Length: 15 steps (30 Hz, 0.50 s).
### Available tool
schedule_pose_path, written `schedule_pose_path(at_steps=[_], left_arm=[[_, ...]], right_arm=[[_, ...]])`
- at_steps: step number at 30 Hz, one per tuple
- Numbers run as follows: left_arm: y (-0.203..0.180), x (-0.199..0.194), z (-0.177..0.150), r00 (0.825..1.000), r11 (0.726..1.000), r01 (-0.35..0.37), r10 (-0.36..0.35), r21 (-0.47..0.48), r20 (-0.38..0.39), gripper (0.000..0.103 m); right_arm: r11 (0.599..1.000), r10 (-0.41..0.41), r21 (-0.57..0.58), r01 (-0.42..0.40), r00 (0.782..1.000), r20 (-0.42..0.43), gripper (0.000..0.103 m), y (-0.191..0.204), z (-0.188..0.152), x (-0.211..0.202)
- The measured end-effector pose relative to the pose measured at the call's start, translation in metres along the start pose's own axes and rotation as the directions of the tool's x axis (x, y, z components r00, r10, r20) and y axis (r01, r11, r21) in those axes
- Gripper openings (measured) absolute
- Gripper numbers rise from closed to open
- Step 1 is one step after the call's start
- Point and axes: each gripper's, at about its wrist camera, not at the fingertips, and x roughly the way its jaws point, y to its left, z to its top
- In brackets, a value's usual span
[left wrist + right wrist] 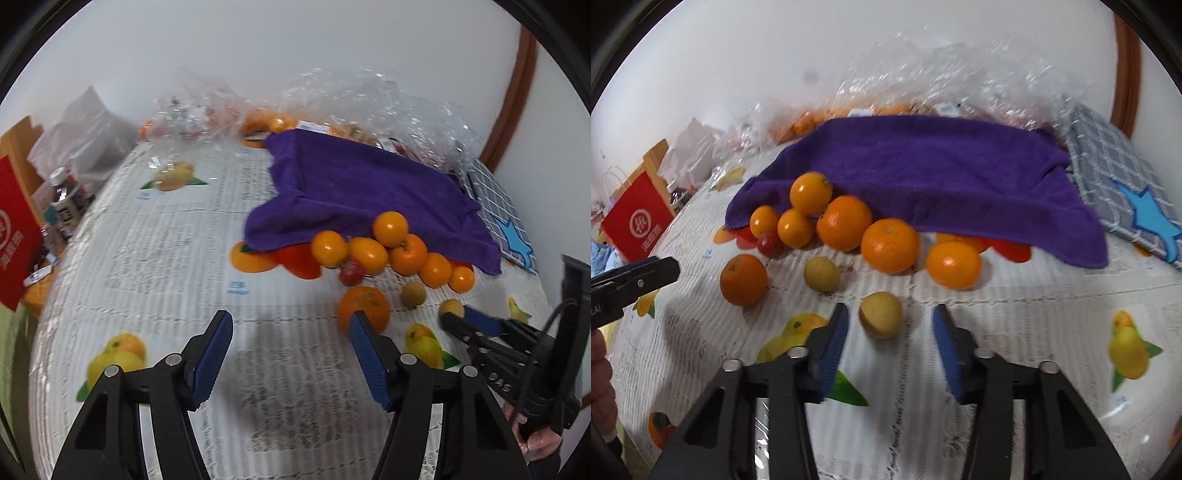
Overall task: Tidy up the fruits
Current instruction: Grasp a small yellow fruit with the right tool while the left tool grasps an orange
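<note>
**Fruit on patterned table; both grippers apart, nothing held**

Right wrist view: the right gripper (891,328) is seen in the lower centre of the frame with its blue-padded fingers spread. A small yellow fruit (880,314) lies on the tablecloth (1015,332) between the fingertips; contact with either pad is not evident, though motion blur makes this uncertain. A second yellow fruit (822,274) sits just above and to its left. A lone orange (743,280) is recorded at centre left, apart from the main cluster. The cluster of oranges (846,223) is ranged along the front edge of a purple towel (923,166), with a small red fruit (769,243) at its lower left. One orange (953,264) rests at the right end of the row, just below the towel's hem.

Left wrist view: the left gripper (291,332) is held over the cloth at lower centre, fingers wide apart and empty. The lone orange (364,308) is seen just behind its right fingertip. The right gripper (456,318) enters from the lower right edge.

Background: a grey checked cushion (1119,177) with a blue star lies at right; crumpled clear plastic bags (942,81) are noted behind the towel; a red paper bag (637,221) stands at left.
</note>
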Motion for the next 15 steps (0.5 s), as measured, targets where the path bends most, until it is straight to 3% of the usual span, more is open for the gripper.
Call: schedule_pose_path(at_steps=[1,9,15], left_arm=[[-0.002,0.003,0.000,1.000,1.000,0.016,-0.016,0.005,-0.006,0.063],[-0.031,0.024,0.002,0.995,0.995,0.092,-0.090,0.035,-0.045,0.063],[-0.054,0.041,0.002,0.994,0.995,0.078,-0.073,0.067,-0.076,0.063]], right_arm=[[1.000,0.006,-0.007,-0.006,1.000,-0.018,0.026,0.001,0.000,0.003],[1.000,0.004,-0.022,-0.004,1.000,0.011,0.026,-0.014,-0.010,-0.012],[0.998,-0.063,0.025,0.062,0.997,0.039,0.026,-0.045,-0.011,-0.034]])
